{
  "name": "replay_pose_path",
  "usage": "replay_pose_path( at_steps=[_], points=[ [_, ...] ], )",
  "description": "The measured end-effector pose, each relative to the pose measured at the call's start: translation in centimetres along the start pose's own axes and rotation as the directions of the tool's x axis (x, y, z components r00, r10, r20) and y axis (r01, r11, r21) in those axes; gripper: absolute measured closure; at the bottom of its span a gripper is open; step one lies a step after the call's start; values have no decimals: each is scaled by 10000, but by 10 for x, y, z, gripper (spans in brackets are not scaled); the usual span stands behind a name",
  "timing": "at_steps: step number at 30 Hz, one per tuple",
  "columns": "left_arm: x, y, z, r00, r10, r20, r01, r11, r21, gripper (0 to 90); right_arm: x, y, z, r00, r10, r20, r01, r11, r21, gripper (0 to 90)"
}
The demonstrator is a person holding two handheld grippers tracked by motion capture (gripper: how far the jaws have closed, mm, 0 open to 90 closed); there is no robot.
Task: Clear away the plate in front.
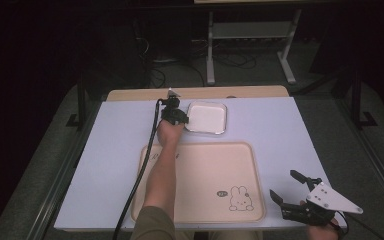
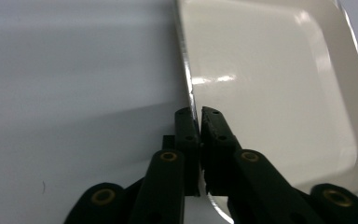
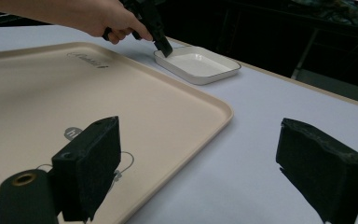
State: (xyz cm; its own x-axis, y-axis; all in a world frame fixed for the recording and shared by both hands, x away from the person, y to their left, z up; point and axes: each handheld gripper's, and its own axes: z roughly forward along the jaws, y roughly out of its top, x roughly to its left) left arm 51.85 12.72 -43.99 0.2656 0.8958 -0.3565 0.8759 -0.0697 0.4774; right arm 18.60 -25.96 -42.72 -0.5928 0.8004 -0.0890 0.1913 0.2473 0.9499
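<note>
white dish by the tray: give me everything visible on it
The white dish is a shallow, glossy, rounded-corner rectangle with a raised rim, plastic or glazed by its look, and empty. It lies on the pale table cover just beyond the beige tray, apart from it. The left gripper has its jaws shut on the dish's left rim.

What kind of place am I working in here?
Probably a lab or recording workspace: a white-covered table in a dark room, cables on the floor, a metal stand behind, and just a beige tray and white dish.
</note>
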Motion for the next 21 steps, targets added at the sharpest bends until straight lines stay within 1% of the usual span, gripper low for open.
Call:
replay_pose_path(
  at_steps=[1, 4, 6, 10, 12, 15, 21],
  points=[
    [1, 0, 0, 9999, -95, 56, 95, 9999, -84, 884, 0, 0, 0, 10000, 0, 0, 0, 10000, 0, 130],
    [1, -2, 0, 9998, -189, 106, 191, 9997, -135, 887, 0, 0, 0, 10000, -9, -13, 9, 10000, 6, 130],
    [3, -2, -1, 9986, -431, 322, 439, 9987, -255, 889, 0, 0, 0, 10000, -11, -15, 11, 10000, 3, 129],
    [5, -4, -4, 9977, -617, 297, 629, 9972, -411, 889, 0, 0, 0, 10000, 11, -12, -11, 10000, -20, 130],
    [7, -5, -5, 9962, -799, 342, 818, 9950, -575, 890, 0, 0, 0, 10000, 2, -16, -2, 10000, -9, 130],
    [10, -6, -9, 9921, -1087, 624, 1137, 9900, -835, 890, 0, 0, 0, 10000, 8, -32, -8, 10000, 2, 129],
    [13, -3, -22, 9893, -1172, 869, 1273, 9845, -1209, 890, 0, 0, 0, 10000, 6, -47, -6, 10000, 0, 130]
  ],
)
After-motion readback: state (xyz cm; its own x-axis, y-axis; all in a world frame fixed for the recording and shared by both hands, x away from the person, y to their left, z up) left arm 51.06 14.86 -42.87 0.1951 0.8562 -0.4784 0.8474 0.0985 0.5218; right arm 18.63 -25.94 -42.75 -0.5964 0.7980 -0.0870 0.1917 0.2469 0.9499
